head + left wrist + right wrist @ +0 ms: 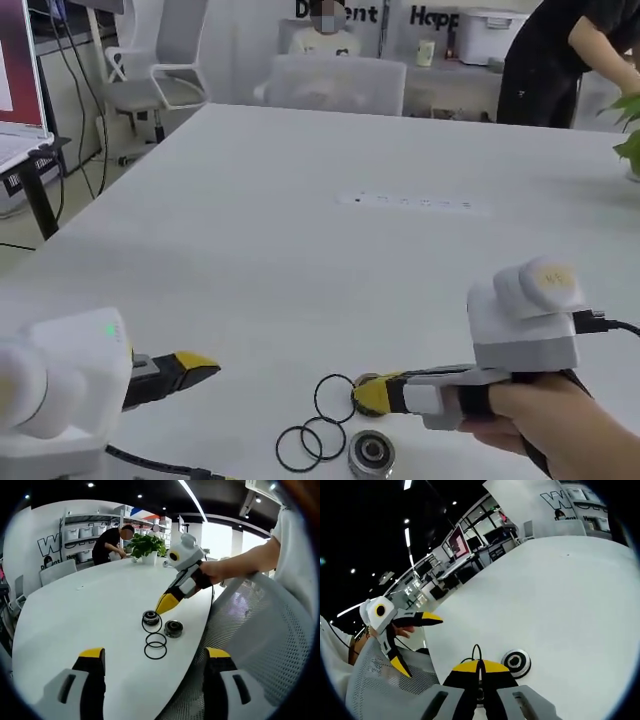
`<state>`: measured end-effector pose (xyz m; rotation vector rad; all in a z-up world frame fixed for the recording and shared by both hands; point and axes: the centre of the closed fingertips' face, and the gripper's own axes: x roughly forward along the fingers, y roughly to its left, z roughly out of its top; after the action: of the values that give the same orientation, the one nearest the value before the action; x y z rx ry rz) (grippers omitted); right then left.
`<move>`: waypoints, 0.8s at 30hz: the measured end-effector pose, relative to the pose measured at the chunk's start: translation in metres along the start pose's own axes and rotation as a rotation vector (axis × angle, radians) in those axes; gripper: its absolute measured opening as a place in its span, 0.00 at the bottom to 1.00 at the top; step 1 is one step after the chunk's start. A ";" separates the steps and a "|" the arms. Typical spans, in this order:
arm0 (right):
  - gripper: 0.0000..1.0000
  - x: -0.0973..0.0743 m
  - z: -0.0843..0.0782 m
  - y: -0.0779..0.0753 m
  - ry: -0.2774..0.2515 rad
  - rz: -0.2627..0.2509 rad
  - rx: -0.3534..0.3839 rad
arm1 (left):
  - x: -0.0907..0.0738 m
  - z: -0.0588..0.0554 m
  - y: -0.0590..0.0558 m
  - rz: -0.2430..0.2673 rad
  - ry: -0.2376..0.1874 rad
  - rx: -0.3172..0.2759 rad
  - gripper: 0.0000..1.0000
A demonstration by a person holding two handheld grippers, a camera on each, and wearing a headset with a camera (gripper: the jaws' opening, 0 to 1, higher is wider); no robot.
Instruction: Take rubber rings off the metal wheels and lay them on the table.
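Observation:
My right gripper (362, 396) (480, 667) is shut, pinching the edge of a thin black rubber ring (334, 398) (151, 625) (476, 653) low over the table. That ring lies loosely around a metal wheel (151, 616) (516, 661) at the gripper's tip. A second metal wheel (372, 453) (173, 628) lies nearer the table edge. Two more rubber rings (311, 443) (156, 645) lie flat beside it, overlapping. My left gripper (196, 366) (155, 655) is open, holds nothing, and sits well to the left of the rings.
The white table (300, 230) runs far ahead. Office chairs (335, 85) stand at its far end, and a potted plant (628, 130) at the far right. A person (560, 55) bends over there. A mesh chair back (260, 630) is close by the near edge.

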<state>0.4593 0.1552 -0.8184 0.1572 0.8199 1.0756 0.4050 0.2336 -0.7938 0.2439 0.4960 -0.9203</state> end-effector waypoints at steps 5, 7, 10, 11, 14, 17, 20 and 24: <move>0.00 0.007 -0.010 -0.003 0.042 -0.015 -0.006 | 0.001 -0.001 -0.001 0.000 0.010 0.006 0.78; 0.00 0.009 -0.012 -0.003 0.050 -0.017 -0.009 | 0.001 -0.002 0.000 0.001 0.010 0.005 0.78; 0.00 0.010 -0.014 -0.004 0.062 -0.019 -0.016 | 0.001 -0.002 0.000 -0.001 0.011 0.000 0.78; 0.00 0.010 -0.015 -0.004 0.063 -0.022 -0.019 | 0.001 -0.002 0.000 -0.003 0.010 -0.001 0.78; 0.00 0.010 -0.015 -0.006 0.066 -0.028 -0.018 | 0.001 -0.001 0.000 -0.003 0.003 -0.002 0.78; 0.00 0.011 -0.017 -0.008 0.073 -0.035 -0.028 | 0.000 -0.001 0.000 -0.001 0.002 -0.007 0.78; 0.00 0.012 -0.019 -0.009 0.083 -0.044 -0.039 | 0.000 -0.001 0.000 0.001 0.003 -0.008 0.78; 0.05 0.012 -0.021 -0.012 0.097 -0.057 -0.057 | 0.000 -0.001 0.001 0.002 0.002 -0.011 0.78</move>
<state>0.4564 0.1537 -0.8455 0.0341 0.8747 1.0573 0.4051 0.2344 -0.7947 0.2353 0.5030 -0.9152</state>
